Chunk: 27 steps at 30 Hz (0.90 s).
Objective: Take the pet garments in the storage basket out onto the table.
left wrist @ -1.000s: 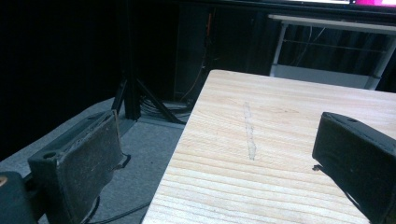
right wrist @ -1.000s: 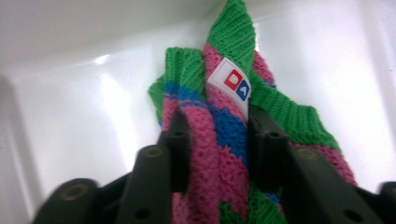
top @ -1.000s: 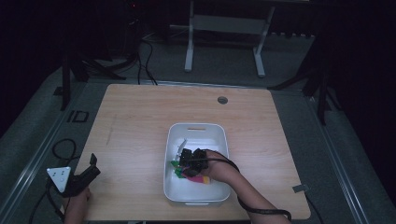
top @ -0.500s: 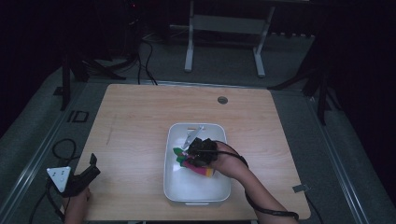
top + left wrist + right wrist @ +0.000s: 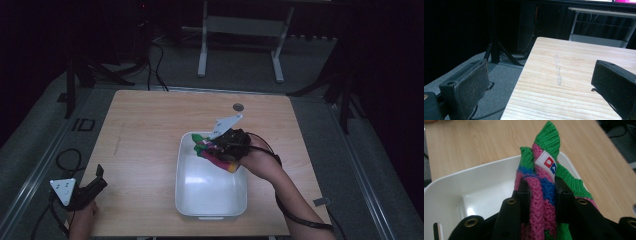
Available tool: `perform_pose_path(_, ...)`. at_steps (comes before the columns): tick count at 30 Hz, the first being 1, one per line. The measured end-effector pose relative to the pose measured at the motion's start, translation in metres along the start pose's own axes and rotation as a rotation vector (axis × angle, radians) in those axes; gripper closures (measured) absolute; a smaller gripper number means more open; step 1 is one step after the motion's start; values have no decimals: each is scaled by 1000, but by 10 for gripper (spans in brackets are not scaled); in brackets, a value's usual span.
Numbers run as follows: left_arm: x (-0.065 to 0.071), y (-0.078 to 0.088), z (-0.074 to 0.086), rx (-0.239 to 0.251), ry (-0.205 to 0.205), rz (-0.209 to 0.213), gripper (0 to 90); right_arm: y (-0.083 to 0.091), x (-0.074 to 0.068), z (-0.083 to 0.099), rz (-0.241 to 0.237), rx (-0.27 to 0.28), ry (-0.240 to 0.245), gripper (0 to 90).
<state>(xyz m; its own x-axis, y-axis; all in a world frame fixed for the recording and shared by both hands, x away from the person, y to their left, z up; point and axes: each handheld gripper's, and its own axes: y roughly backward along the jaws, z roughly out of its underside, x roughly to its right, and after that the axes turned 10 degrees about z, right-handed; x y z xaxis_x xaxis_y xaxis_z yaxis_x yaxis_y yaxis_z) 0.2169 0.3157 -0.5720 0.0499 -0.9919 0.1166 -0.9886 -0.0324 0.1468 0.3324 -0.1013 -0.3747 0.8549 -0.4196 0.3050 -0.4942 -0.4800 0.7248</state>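
A knitted cloth point(image 5: 544, 182) in pink, green and blue, with a small white label, is clamped between the jaws of my right gripper point(image 5: 541, 187). In the high view the cloth point(image 5: 212, 150) hangs above the far end of a white tub point(image 5: 210, 200), lifted off its floor, and my right gripper point(image 5: 227, 145) holds it from the right. My left gripper point(image 5: 92, 187) rests at the table's near-left corner, jaws wide apart with nothing between them. In the left gripper view its two black pads point(image 5: 471, 87) frame bare wood.
The wooden table point(image 5: 150, 125) has a round grommet hole point(image 5: 238, 106) near its far edge. Cables and black stand legs point(image 5: 100, 70) lie on the floor to the left. A metal frame point(image 5: 240, 45) stands beyond the table.
My right gripper has risen and moved toward the tub's far end, lifting the knitted cloth out of the tub's middle. The left gripper has stayed put.
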Motion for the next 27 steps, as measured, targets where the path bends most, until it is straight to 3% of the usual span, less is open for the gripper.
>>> perform_pose_path(11, 0, 0, 0, 1, -1, -1, 19, 22, 25, 15, 77, -7, -45, 710)
perform_pose_path(12, 0, 0, 0, 0, 0, 0, 19, 29, 34, 23, 101, -14, -57, 710)
perform_pose_path(22, 1, 0, 0, -4, -8, -2, 18, 53, 62, 53, 173, -19, -140, 711)
perform_pose_path(27, 1, -1, 0, -5, -5, -3, 19, 63, 78, 76, 222, -49, -190, 710)
